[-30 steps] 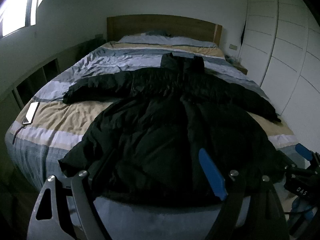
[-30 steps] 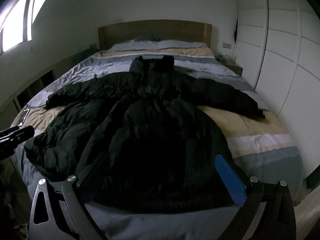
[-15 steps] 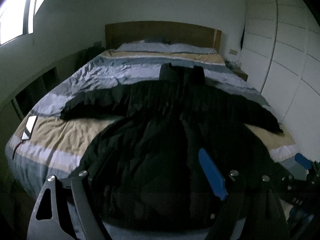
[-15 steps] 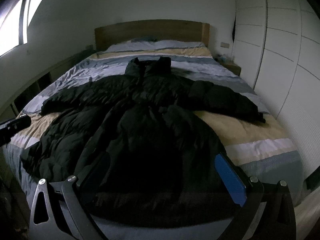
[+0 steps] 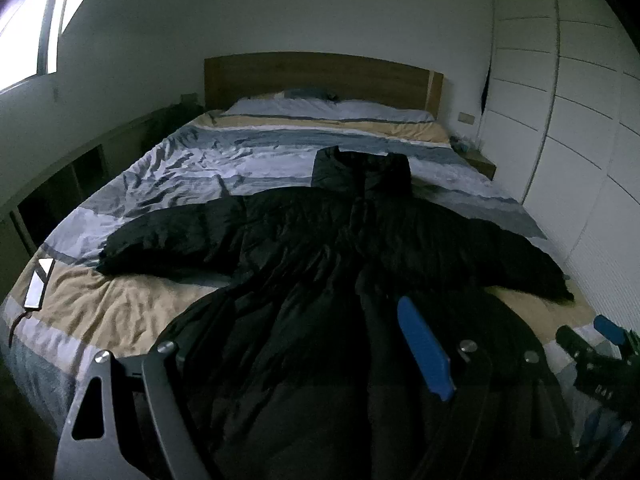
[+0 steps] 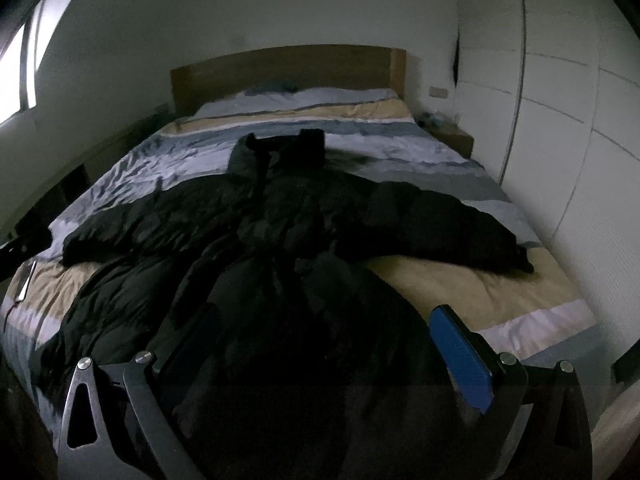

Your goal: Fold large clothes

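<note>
A large black puffer coat [image 5: 320,264] lies spread on the bed, collar toward the headboard, both sleeves stretched out sideways. It also shows in the right wrist view [image 6: 280,248]. My left gripper [image 5: 304,344] is open over the coat's hem, its blue pad [image 5: 424,352] on the right. My right gripper [image 6: 320,344] is open over the hem too, with its blue pad [image 6: 460,356] on the right. The hem under both grippers is dark and hard to make out. Neither gripper holds anything.
The bed [image 5: 120,304] has a striped blue, white and tan cover and a wooden headboard [image 5: 320,76]. A phone [image 5: 38,284] lies at its left edge. White wardrobe doors [image 5: 580,120] stand on the right, low shelves [image 5: 60,184] on the left.
Both grippers have moved forward and lower toward the coat's hem, and the coat's lower part now bunches closer to the middle. The jaws stay open.
</note>
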A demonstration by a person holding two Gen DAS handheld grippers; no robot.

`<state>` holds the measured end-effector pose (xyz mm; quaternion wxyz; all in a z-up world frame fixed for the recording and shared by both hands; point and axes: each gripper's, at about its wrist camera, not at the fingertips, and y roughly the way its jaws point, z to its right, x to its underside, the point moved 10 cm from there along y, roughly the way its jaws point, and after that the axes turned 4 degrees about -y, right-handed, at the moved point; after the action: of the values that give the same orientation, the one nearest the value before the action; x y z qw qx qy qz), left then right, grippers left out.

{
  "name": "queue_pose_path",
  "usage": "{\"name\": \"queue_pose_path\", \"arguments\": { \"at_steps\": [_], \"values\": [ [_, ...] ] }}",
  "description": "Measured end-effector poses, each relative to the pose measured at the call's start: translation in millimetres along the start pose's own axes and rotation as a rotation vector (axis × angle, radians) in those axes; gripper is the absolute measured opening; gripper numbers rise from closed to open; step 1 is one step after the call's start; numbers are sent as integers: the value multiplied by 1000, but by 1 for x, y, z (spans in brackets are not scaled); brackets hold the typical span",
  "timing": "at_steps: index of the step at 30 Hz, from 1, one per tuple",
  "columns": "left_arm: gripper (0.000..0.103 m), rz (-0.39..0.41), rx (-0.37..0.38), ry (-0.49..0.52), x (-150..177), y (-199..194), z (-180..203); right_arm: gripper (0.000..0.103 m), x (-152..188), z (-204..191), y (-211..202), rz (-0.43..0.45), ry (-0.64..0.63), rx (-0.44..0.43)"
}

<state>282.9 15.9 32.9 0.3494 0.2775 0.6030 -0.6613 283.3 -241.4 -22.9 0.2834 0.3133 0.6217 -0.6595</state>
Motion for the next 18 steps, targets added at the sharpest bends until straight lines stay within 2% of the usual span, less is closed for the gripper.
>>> {"name": "queue_pose_path", "arguments": {
  "at_steps": [3,10,18],
  "values": [
    [83,-15,5,-6,-5,26,1,103,-3,28,27,-20,50,28],
    [83,-70,-23,-4,1,85,-7,103,0,123,105,-88,196,131],
    [83,-145,-90,-8,21,140,-35,103,11,207,191,-154,428,115]
  ]
}}
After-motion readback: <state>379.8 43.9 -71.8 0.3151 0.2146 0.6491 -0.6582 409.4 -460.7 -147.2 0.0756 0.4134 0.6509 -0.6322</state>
